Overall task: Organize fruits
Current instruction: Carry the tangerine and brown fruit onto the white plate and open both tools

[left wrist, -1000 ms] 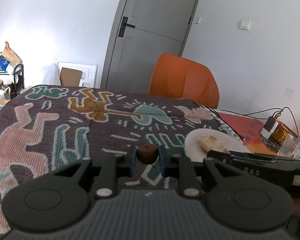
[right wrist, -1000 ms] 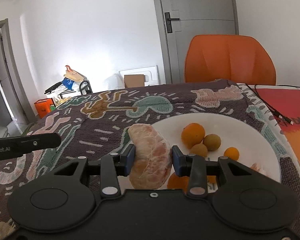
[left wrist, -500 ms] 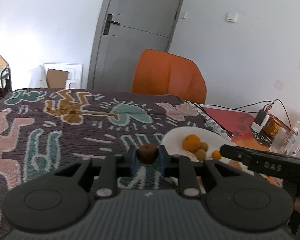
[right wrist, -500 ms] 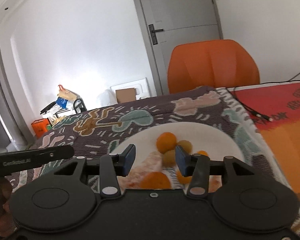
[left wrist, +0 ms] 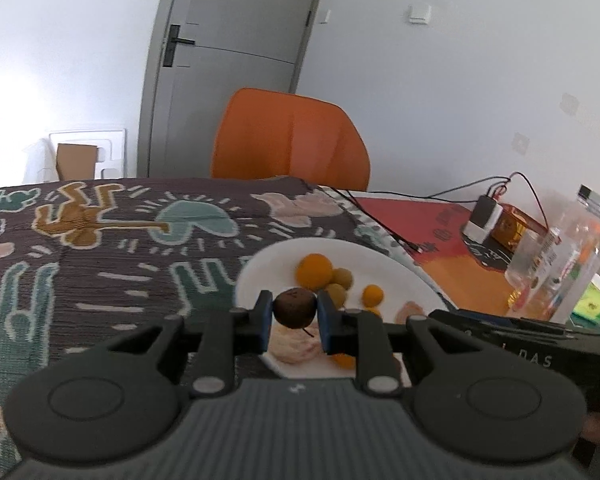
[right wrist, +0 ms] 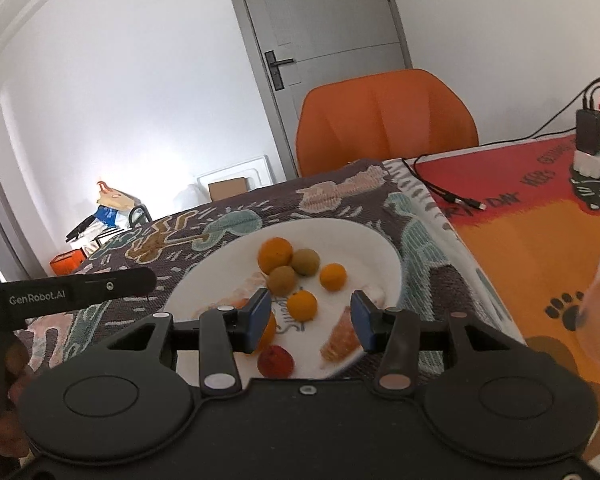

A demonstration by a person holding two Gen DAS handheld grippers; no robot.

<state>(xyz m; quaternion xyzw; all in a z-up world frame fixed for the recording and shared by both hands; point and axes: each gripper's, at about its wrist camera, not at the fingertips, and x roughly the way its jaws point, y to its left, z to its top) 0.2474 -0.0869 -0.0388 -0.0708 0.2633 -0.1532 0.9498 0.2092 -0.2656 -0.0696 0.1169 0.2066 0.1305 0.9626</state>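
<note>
Left gripper (left wrist: 294,322): it is clamping a small brown fruit (left wrist: 295,306) between its two blue pads, at about the fruit's widest part, and is hanging over the near left part of the white plate (left wrist: 256,280).
Small brown fruit: it is looking round, dull-skinned and light, with a thin stem poking out below; I am judging it firm enough for a gentle squeeze, though a hard pinch is likely bruising it (the view is soft here, so what kind of fruit it is I am not able to tell).
Hold: across the middle is suiting it; a grip near top or bottom is risking a roll-out.
Plate contents: a large orange (right wrist: 275,255) is sitting toward the far side, touching two greenish-brown round fruits (right wrist: 305,262), with smaller oranges (right wrist: 333,277) just beside them, a reddish fruit (right wrist: 275,361) near the front rim, and a pale peeled citrus segment (left wrist: 294,346) lying below the left gripper.
Citrus pieces: these are looking soft, moist and easily torn, so a light grip across the thick part is what I am suggesting.
Right gripper (right wrist: 307,319): its jaws are standing wide apart and holding nothing, hovering over the near side of the plate.
Table edge: a patterned cloth (left wrist: 112,248) is lying under the plate; a clear bottle (left wrist: 556,256) is standing well apart to the right.
</note>
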